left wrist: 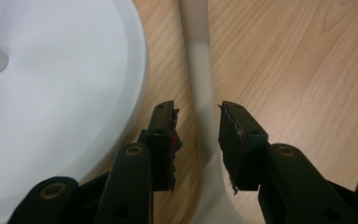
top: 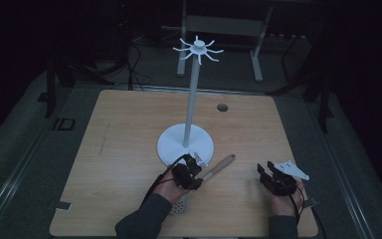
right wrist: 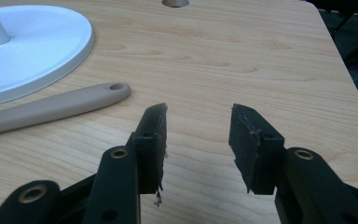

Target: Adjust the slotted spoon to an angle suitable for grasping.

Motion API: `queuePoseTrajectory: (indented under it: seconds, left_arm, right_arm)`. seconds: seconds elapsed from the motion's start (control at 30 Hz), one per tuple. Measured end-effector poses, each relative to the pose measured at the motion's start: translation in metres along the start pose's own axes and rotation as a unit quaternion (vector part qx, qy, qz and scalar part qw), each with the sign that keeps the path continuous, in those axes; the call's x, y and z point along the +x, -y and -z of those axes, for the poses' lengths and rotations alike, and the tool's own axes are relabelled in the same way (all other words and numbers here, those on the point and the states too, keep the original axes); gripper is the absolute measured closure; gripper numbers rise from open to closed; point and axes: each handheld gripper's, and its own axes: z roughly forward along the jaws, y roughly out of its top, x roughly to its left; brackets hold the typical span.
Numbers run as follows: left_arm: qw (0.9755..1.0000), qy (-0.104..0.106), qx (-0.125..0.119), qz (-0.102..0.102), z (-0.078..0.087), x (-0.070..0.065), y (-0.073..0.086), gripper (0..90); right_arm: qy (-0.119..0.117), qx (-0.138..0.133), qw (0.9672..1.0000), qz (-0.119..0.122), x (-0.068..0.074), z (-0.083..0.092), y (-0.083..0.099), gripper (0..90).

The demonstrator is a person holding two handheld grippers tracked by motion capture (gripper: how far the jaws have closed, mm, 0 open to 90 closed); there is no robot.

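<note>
A utensil with a beige handle (top: 221,165) lies slantwise on the wooden table, its perforated head (top: 180,206) near the front edge by the person's left sleeve. My left gripper (top: 195,167) hovers over the handle beside the white stand's round base (top: 174,147). In the left gripper view the handle (left wrist: 200,70) runs between the jaws of this gripper (left wrist: 196,112); the right pad is close against it and a gap shows at the left pad. My right gripper (top: 266,169) rests to the right, open and empty (right wrist: 196,112), with the handle's holed end (right wrist: 56,106) off to its left.
The stand's thin pole (top: 191,99) rises to a ring of white hooks (top: 198,49). Its base (left wrist: 65,93) lies just left of the left jaws. A round cable hole (top: 222,107) sits at the table's back. Dark floor and table legs surround the table.
</note>
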Motion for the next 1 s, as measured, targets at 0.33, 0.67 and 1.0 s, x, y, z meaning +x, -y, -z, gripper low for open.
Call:
queuePoseTrajectory:
  seconds: [0.33,0.67,1.0]
  left_arm:
    - [0.9991,0.001,0.041,-0.007,-0.021,-0.004,-0.011,69.7]
    - [0.9973,0.01,0.065,-0.031,-0.027,-0.003,-0.011,75.0]
    - [0.9917,0.027,0.1,-0.077,-0.012,0.009,0.005,77.6]
  right_arm:
    - [0.002,-0.003,1.0,-0.004,-0.002,0.001,0.0,56.2]
    - [0.002,0.0,1.0,-0.004,-0.002,0.001,0.001,56.2]
    - [0.002,-0.002,1.0,-0.004,-0.003,0.001,0.001,56.2]
